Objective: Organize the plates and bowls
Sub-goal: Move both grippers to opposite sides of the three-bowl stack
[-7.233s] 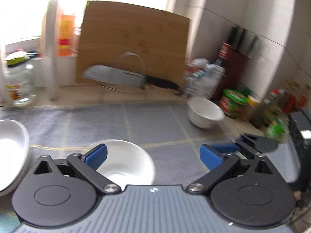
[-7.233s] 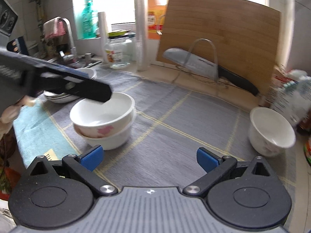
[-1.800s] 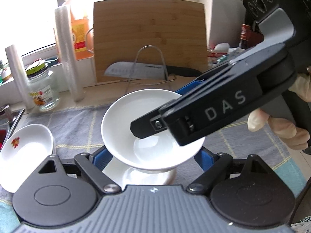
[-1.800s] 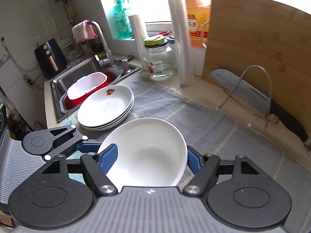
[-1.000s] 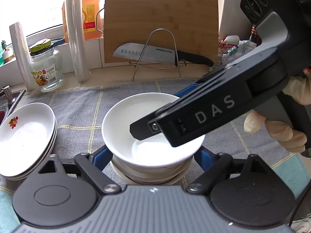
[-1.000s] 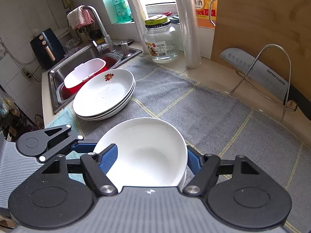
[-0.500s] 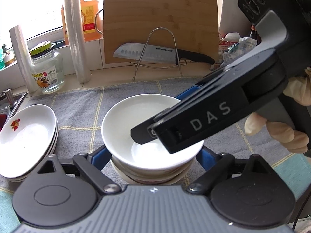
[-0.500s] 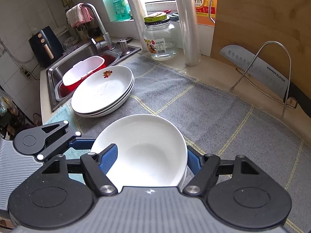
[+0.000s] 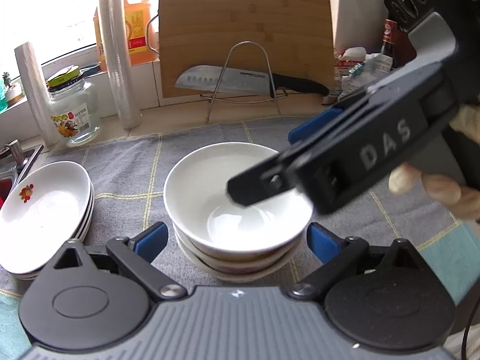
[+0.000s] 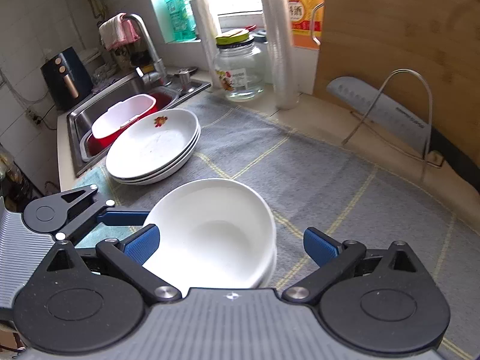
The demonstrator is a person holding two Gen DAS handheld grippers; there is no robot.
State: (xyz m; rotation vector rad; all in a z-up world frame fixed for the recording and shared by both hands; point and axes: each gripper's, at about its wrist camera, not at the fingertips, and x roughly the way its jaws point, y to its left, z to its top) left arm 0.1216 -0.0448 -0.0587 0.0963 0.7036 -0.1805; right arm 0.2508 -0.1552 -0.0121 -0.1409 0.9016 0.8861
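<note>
Bowls: white stack of bowls [image 9: 240,210] on the grey mat [image 9: 120,162] of the surface; beside the stack of plates [image 10: 153,147]
Left claw [image 9: 237,240]: just been opening; released, pads either side of the stack
Right claw [image 10: 231,244]: just sprung wide; released, over the top bowl

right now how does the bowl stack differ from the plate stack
The bowl stack is deep and steep-walled; the plate stack is shallow and wide. The top plate has a red flower print near its rim; the top bowl is plain white inside. The bowls sit between open grippers; the plates sit apart, toward the sink. Both are white, upright, on the grey mat.
</note>
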